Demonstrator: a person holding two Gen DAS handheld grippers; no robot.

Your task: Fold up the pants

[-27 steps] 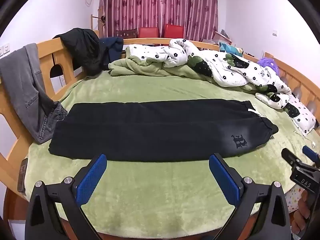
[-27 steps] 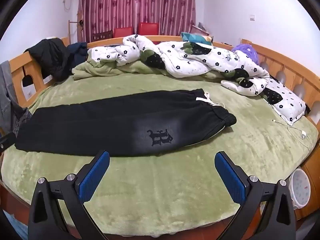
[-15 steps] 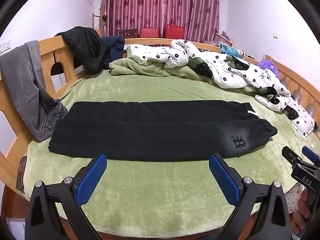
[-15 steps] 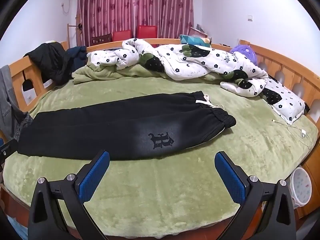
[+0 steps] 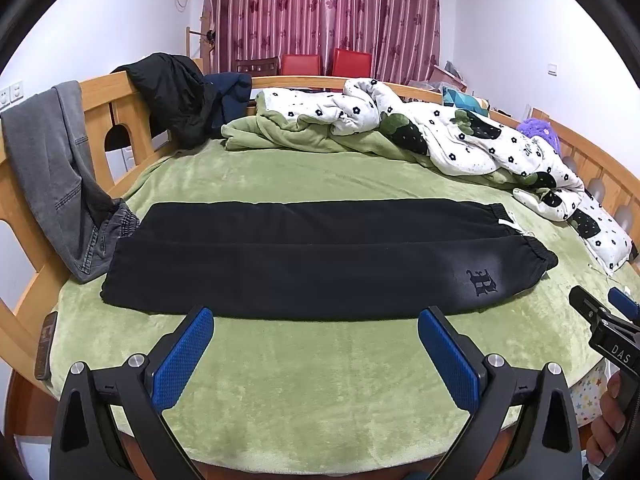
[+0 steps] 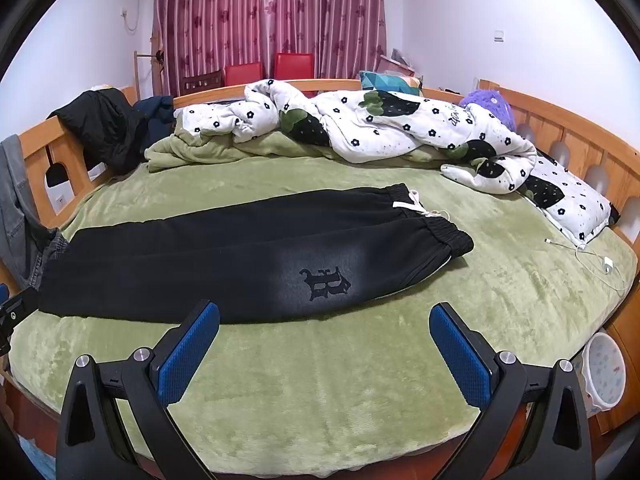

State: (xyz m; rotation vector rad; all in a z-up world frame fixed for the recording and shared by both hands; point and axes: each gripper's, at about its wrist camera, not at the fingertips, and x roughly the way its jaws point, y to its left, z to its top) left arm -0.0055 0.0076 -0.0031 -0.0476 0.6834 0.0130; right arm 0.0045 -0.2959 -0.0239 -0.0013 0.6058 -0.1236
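Black pants [image 5: 320,264] lie flat on the green bed cover [image 5: 320,380], folded lengthwise with one leg on the other. The waistband with its white drawstring is at the right and the cuffs at the left. They also show in the right wrist view [image 6: 240,264], with a dark emblem facing up. My left gripper [image 5: 316,328] is open and empty, held back from the pants' near edge. My right gripper [image 6: 324,322] is open and empty, near the emblem end. The right gripper's tips also show in the left wrist view [image 5: 600,308].
A floral quilt [image 6: 380,128] and green blanket are bunched at the far side. Grey jeans [image 5: 56,168] and a black jacket [image 5: 172,92] hang on the wooden rail. A phone [image 5: 45,344] lies at the left edge. A charger cable [image 6: 592,256] lies at the right.
Both grippers have pulled back and risen slightly from the bed. The pants have not moved. Both stay open.
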